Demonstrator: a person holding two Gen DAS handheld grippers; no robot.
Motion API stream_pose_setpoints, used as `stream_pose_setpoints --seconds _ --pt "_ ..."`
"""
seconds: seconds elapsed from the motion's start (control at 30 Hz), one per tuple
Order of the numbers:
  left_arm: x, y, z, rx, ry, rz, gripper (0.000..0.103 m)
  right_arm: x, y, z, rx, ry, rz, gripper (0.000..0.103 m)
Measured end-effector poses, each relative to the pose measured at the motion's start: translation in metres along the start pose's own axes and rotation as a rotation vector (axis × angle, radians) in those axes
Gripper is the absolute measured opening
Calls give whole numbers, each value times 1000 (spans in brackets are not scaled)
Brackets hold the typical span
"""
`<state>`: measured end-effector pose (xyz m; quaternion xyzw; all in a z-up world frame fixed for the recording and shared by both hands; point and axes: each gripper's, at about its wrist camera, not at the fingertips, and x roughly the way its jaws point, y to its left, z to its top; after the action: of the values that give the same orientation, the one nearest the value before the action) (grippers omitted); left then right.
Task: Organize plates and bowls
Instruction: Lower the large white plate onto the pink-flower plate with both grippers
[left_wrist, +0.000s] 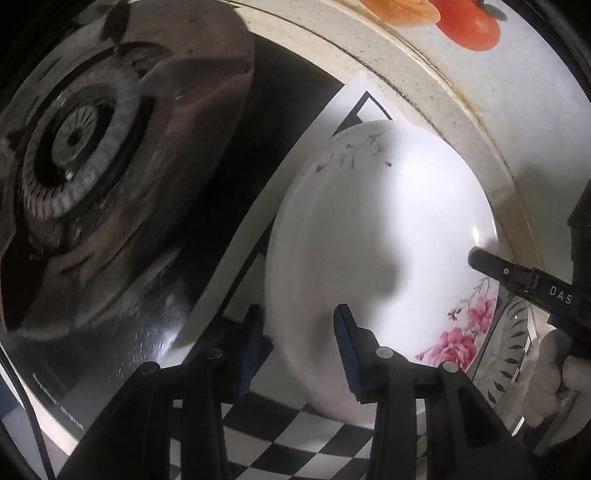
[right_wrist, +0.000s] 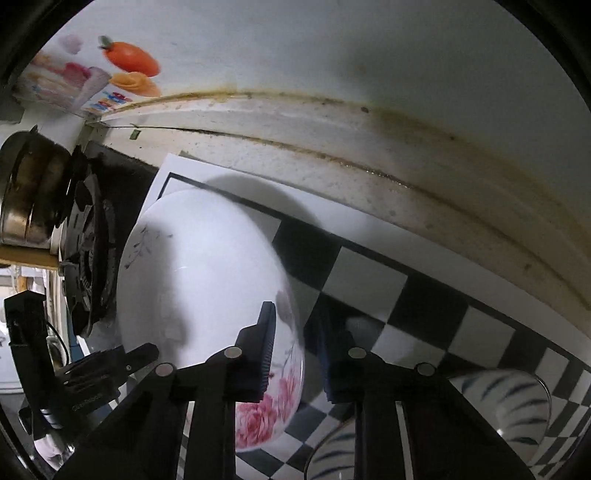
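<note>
Fingers of the left hand-held gripper (left_wrist: 299, 328) are standing open astride the near rim of the plate (left_wrist: 369, 229), one pad under it and one over it, not yet pinching. The right hand-held gripper (right_wrist: 295, 354) is straddling the opposite, flowered rim in the same way, jaws apart, though whether its inner pad is touching the china I cannot tell. Both are probably taking opposite edges because a wide, shallow plate is tipping easily from one side only. The plate is lying directly ahead of each gripper, seemingly tilted above the checkered mat (right_wrist: 369, 280) on the table (right_wrist: 332, 133). Beyond the right gripper's outer side, striped bowls (right_wrist: 513, 406) are sitting near. Further off past the left gripper, the burner (left_wrist: 74, 147) is standing beside the mat.
</note>
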<state>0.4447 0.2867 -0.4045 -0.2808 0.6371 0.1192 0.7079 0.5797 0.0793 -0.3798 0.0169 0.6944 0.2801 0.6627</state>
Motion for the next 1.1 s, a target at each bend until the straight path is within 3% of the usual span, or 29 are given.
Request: stream_pose_setpoints --seconds 0.1,0.47,0.57,1.1 --pt "2 -5 -1 17 1 8 32 6 -2 5 11 27 51 17" --pt "-3 -6 -28 62 -33 37 30 -3 6 -16 -47 -7 31 14" --pt "-19 2 -16 69 -35 28 30 -5 9 -24 -47 -13 28 13" --pt "-103 11 -65 192 -109 9 30 -66 7 -83 -20 -104 60 13"
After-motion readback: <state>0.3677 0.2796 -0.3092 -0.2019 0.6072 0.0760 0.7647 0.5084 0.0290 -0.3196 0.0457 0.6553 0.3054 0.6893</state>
